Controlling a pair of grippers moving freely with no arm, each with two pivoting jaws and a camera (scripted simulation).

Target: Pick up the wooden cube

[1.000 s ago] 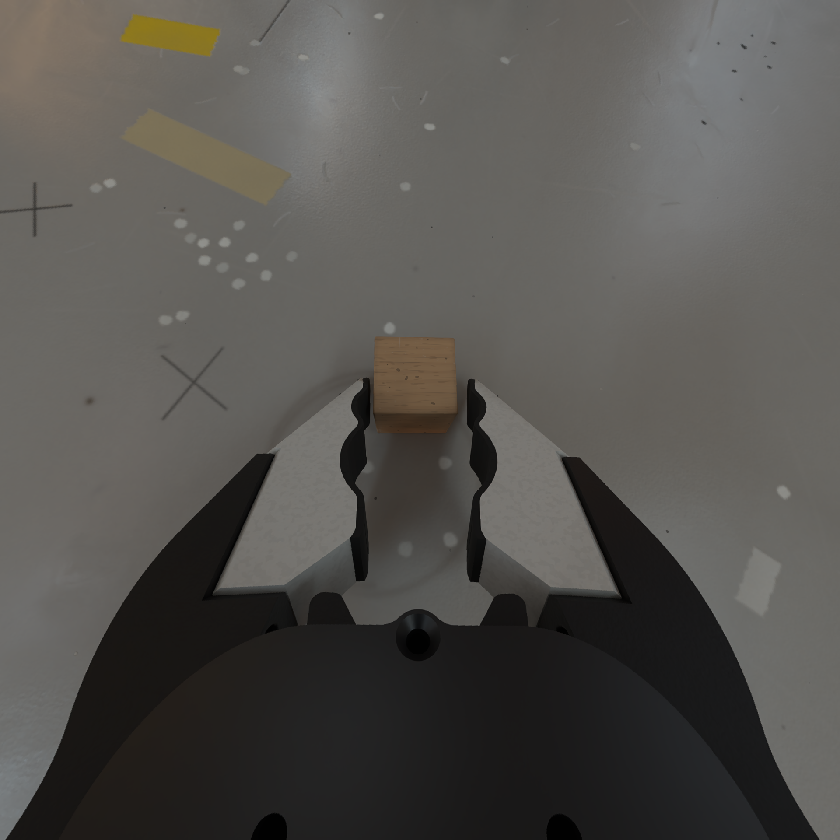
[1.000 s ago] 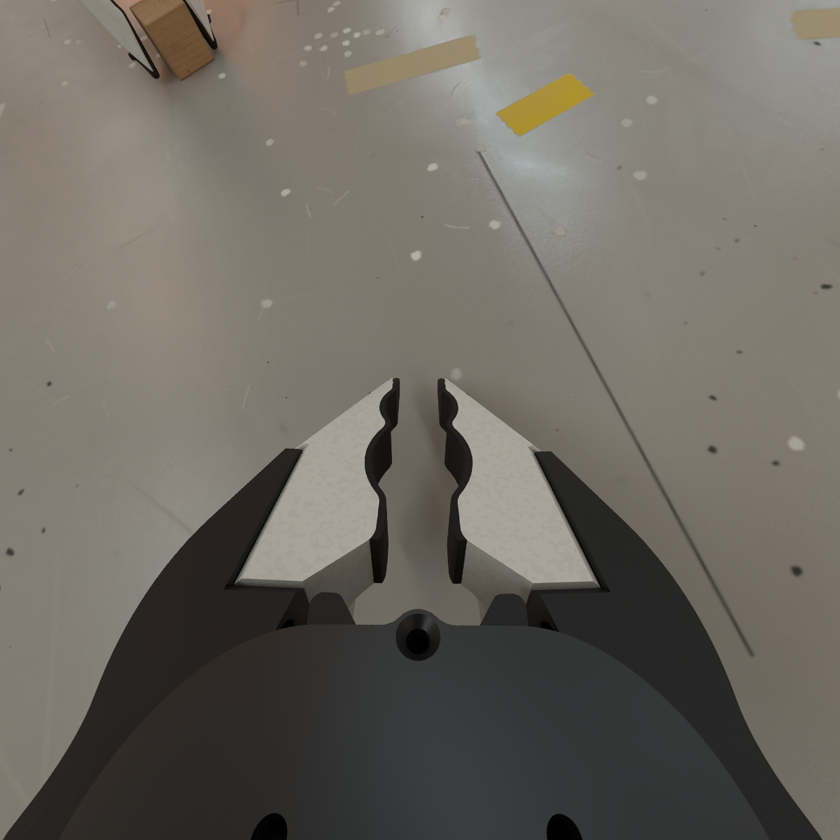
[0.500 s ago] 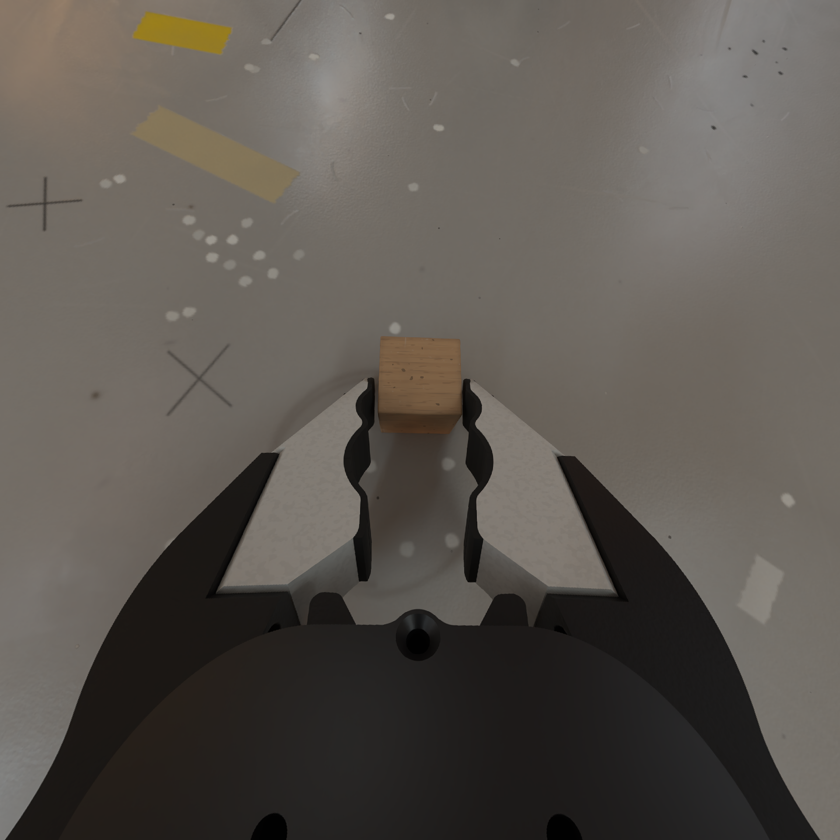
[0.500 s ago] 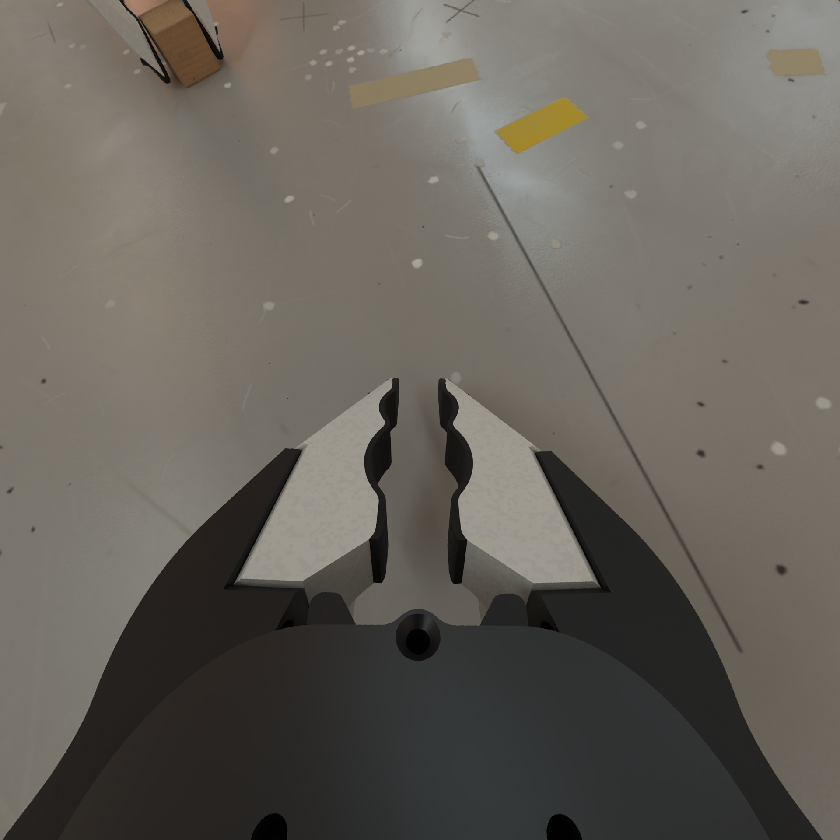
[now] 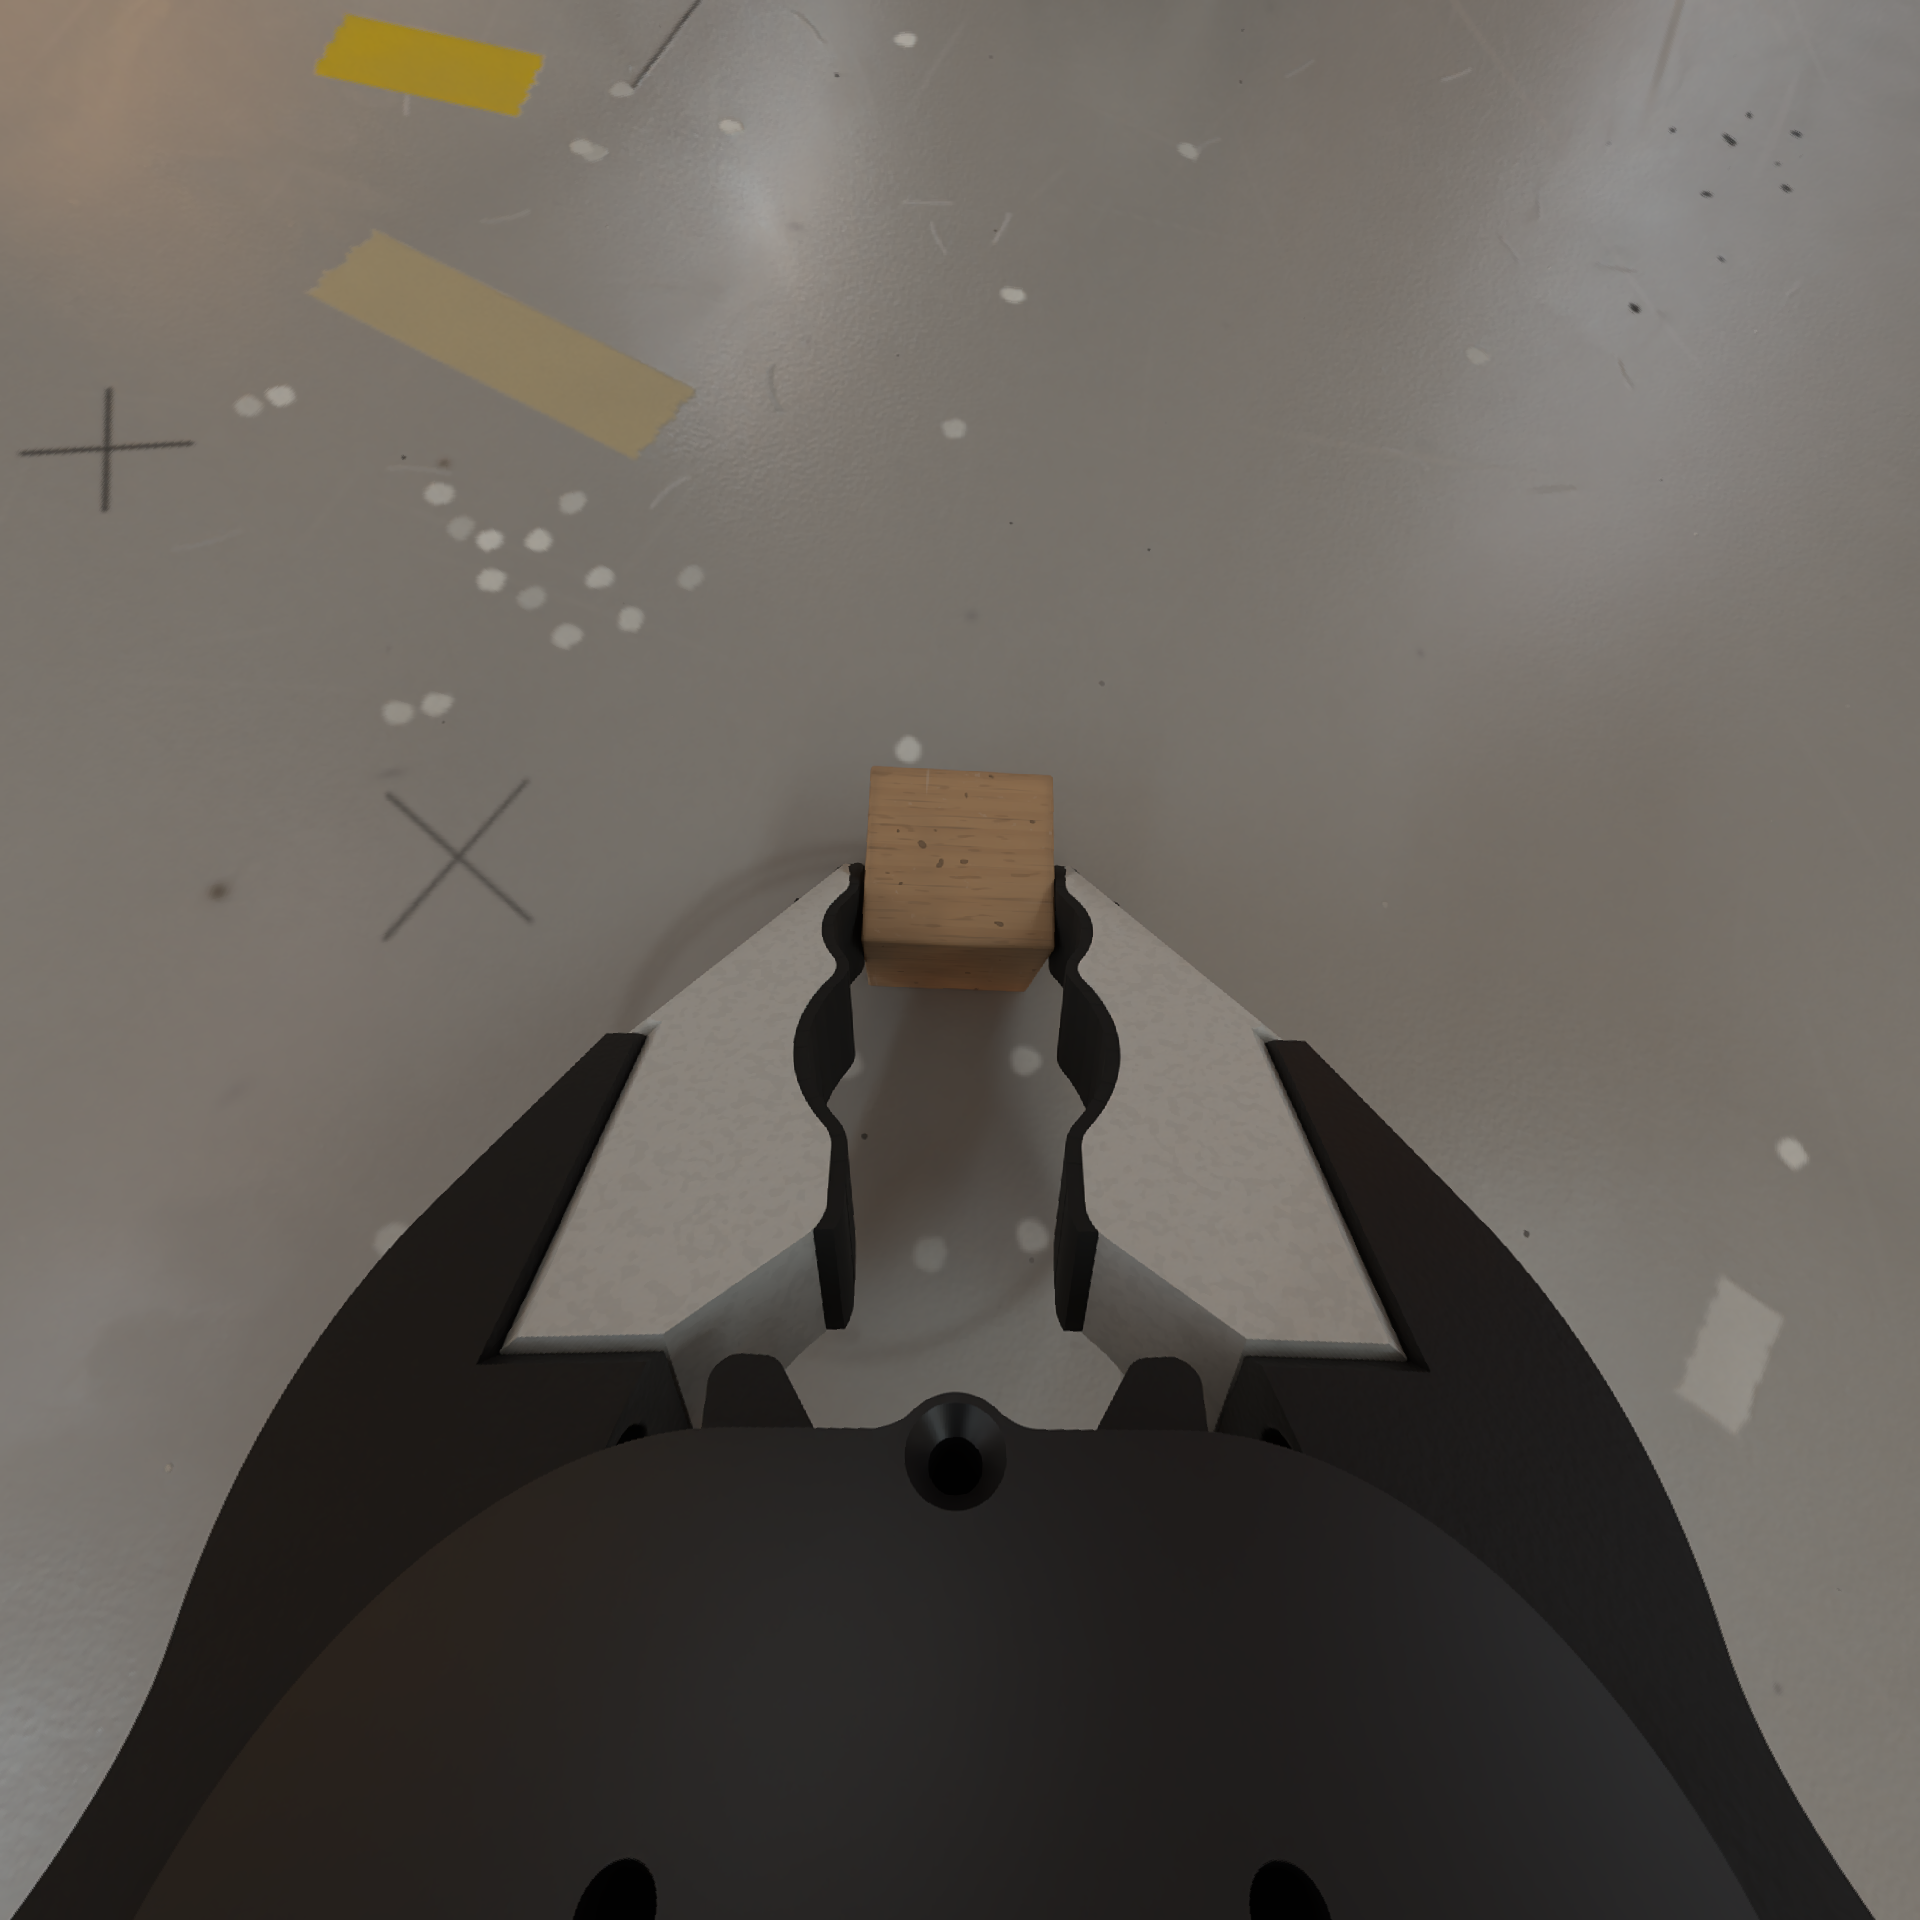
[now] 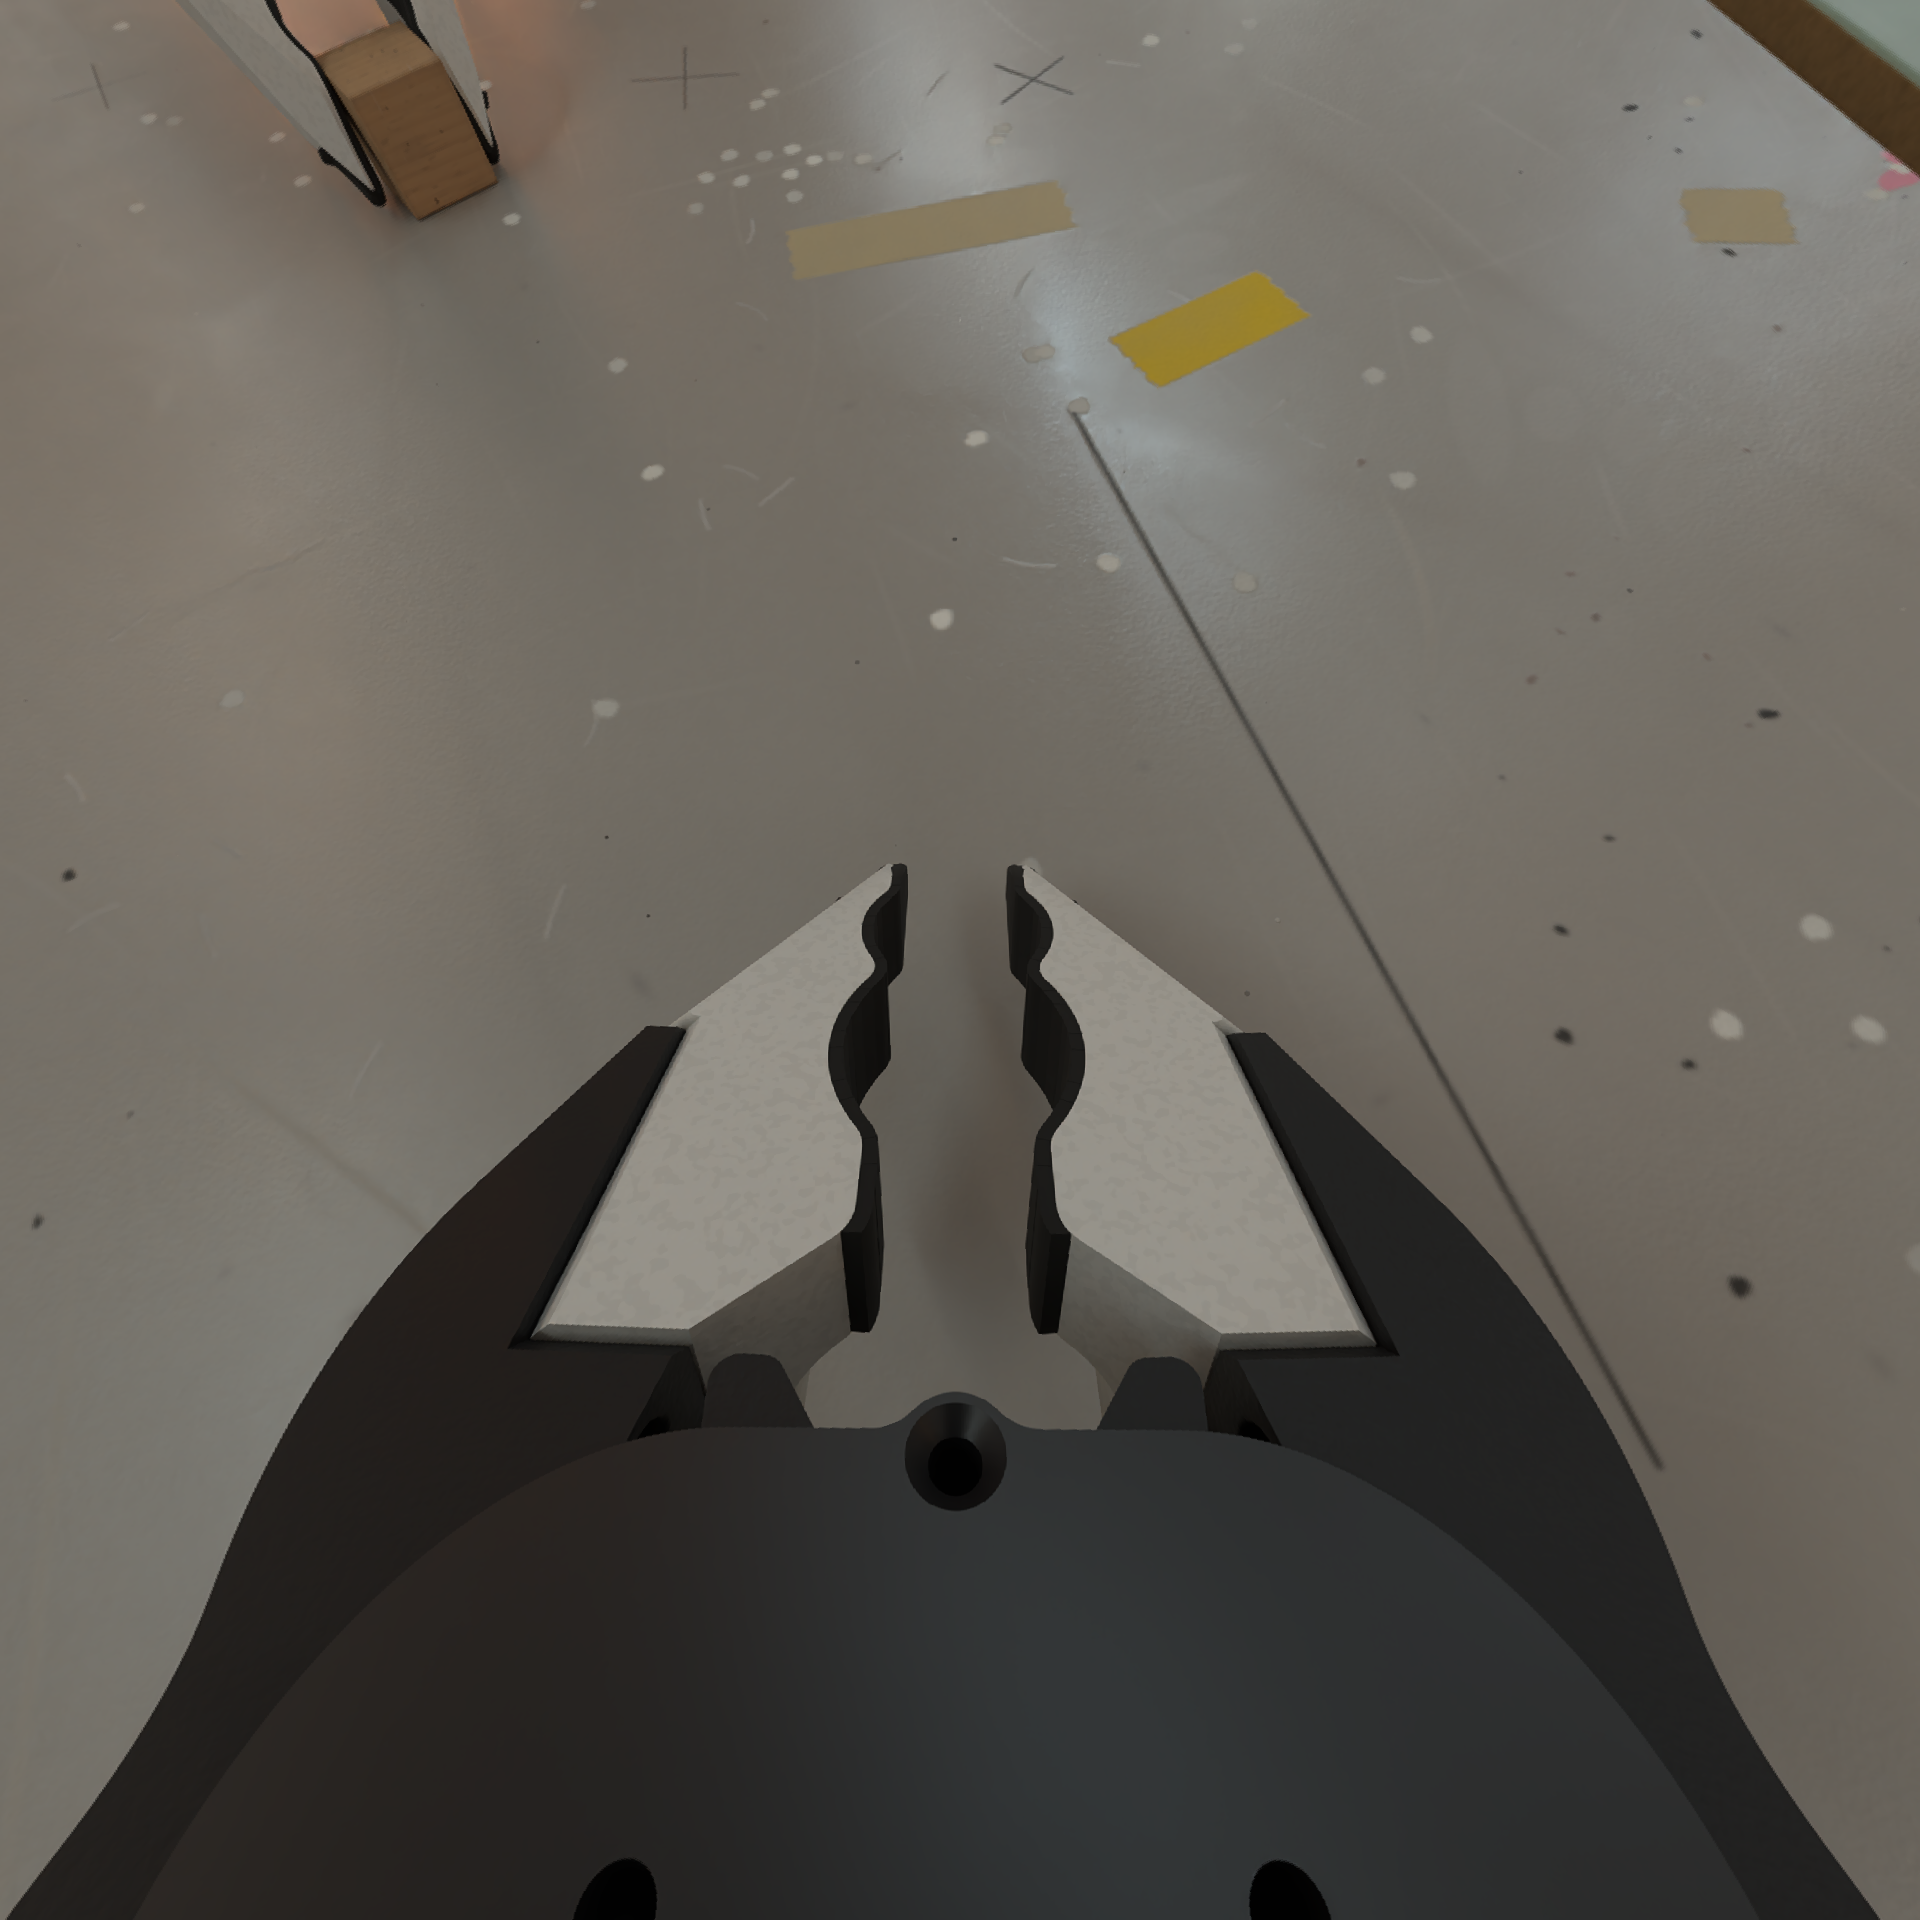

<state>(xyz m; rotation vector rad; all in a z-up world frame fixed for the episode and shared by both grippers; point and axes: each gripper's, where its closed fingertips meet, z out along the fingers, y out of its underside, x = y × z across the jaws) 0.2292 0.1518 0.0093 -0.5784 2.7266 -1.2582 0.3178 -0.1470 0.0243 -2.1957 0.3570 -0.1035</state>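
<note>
The wooden cube (image 5: 956, 878) is a small light-brown block between the tips of my left gripper (image 5: 956, 904). Both black fingertips press on its left and right sides, so the left gripper is shut on it. The cube is at floor level; I cannot tell whether it is lifted. In the right wrist view the cube (image 6: 416, 130) and the left gripper's white fingers (image 6: 281, 94) show far off at the top left. My right gripper (image 6: 956, 883) is nearly closed, with a narrow gap between its jaws. It holds nothing and hangs over bare floor.
The grey floor (image 5: 1351, 623) has pale tape (image 5: 499, 343), yellow tape (image 5: 431, 62), drawn crosses (image 5: 457, 857) and white specks. In the right wrist view a thin dark line (image 6: 1351, 914) runs diagonally, and a brown edge (image 6: 1829, 52) is at the top right.
The left jaws have closed in from a wider gap until both tips touch the cube. The right gripper's view has shifted, showing more far floor; its jaws have not changed.
</note>
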